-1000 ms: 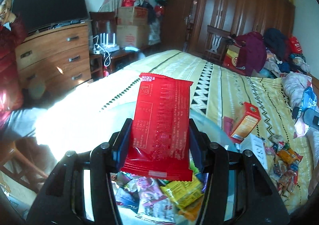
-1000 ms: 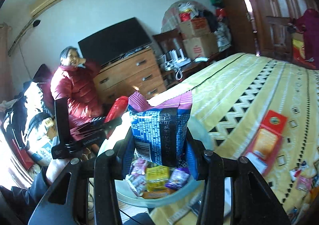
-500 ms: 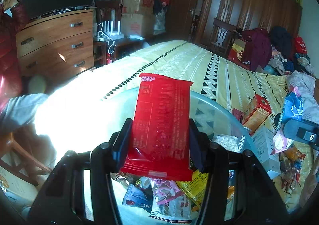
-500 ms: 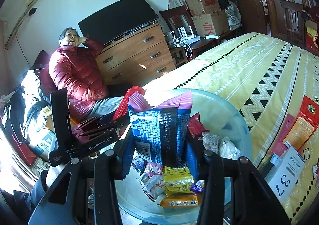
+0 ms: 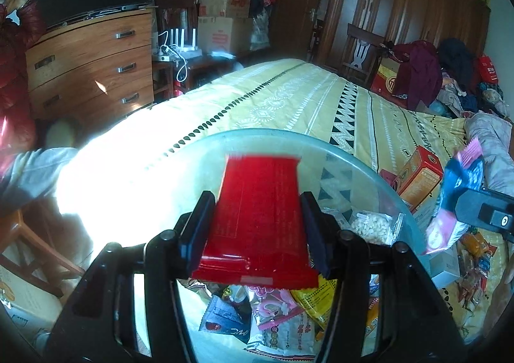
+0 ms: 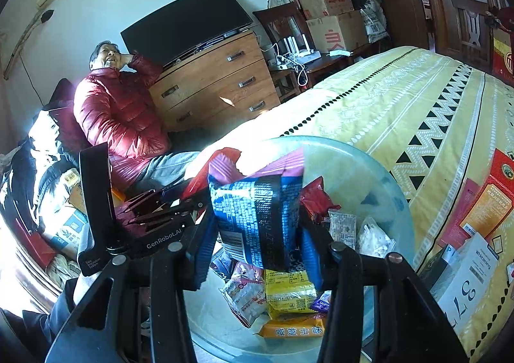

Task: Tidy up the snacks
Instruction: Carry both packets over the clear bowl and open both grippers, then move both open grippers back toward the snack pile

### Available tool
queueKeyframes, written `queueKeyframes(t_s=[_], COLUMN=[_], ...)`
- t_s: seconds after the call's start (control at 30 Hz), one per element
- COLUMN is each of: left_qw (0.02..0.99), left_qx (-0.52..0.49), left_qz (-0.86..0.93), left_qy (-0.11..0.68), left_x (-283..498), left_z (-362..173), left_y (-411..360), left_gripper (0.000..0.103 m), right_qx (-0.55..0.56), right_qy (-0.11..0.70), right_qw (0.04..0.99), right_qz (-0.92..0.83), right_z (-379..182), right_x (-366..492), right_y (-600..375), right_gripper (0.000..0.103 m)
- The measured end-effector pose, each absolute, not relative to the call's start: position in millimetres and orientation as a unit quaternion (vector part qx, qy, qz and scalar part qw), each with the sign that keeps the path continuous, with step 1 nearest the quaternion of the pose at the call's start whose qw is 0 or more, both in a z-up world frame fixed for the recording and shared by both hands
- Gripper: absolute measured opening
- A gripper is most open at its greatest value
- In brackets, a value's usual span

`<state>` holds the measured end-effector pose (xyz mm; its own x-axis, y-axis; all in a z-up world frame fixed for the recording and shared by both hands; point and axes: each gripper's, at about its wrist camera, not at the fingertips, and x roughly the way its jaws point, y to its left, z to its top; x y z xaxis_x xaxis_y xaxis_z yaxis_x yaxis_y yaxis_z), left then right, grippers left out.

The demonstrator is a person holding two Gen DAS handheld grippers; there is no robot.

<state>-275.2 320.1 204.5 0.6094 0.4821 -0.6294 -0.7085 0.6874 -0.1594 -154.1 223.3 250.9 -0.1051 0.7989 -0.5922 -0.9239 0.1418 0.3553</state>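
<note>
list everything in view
glass bowl: one, clear, at the bed's edge
snack packets: several, mixed colours, in the bowl
red packet: one, red, gripped above the bowl
blue packet: one, blue, gripped above the bowl
boxes: a few, orange and white, on the bed
dresser: one, brown, under TV
seated person: one, red jacket, by dresser
left gripper: one, black, shut on red packet
right gripper: one, black, jaws have just been opening, blue packet between them

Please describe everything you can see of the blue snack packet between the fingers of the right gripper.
The blue snack packet is a glossy, crinkled foil bag with white print, a black back seam and a pink serrated top edge. It stands upright between the right gripper fingers, whose jaws have just been opening, above the glass bowl of snacks.
</note>
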Motion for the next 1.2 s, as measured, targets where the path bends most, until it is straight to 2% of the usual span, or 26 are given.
queueKeyframes(t_s=[0.03,0.2,0.3,0.43,0.6,0.67,0.73,1.2], left_qw=[0.874,0.870,0.863,0.863,0.879,0.887,0.894,0.915], left_qx=[-0.199,-0.183,-0.166,-0.137,-0.089,-0.070,-0.058,-0.014], left_qz=[0.343,0.366,0.394,0.411,0.403,0.394,0.381,0.335], left_qy=[0.281,0.275,0.269,0.259,0.239,0.232,0.228,0.225], left_x=[-276,-278,-280,-278,-264,-255,-247,-197], left_z=[205,210,213,224,247,254,261,277], left_y=[320,319,316,304,268,251,238,165], left_gripper=[0.056,0.079,0.089,0.092,0.100,0.103,0.103,0.103], right_qx=[-0.086,-0.083,-0.081,-0.079,-0.086,-0.082,-0.075,-0.034], right_qy=[0.363,0.362,0.354,0.338,0.295,0.283,0.275,0.268], right_qw=[0.663,0.666,0.672,0.688,0.720,0.734,0.744,0.790], right_qz=[0.649,0.647,0.645,0.638,0.622,0.612,0.604,0.551], right_z=[251,249,253,256,265,270,274,282], right_x=[-154,-156,-158,-163,-172,-171,-170,-146], right_y=[224,221,213,191,144,124,106,2], right_gripper=[0.055,0.061,0.068,0.070,0.071,0.076,0.080,0.083])
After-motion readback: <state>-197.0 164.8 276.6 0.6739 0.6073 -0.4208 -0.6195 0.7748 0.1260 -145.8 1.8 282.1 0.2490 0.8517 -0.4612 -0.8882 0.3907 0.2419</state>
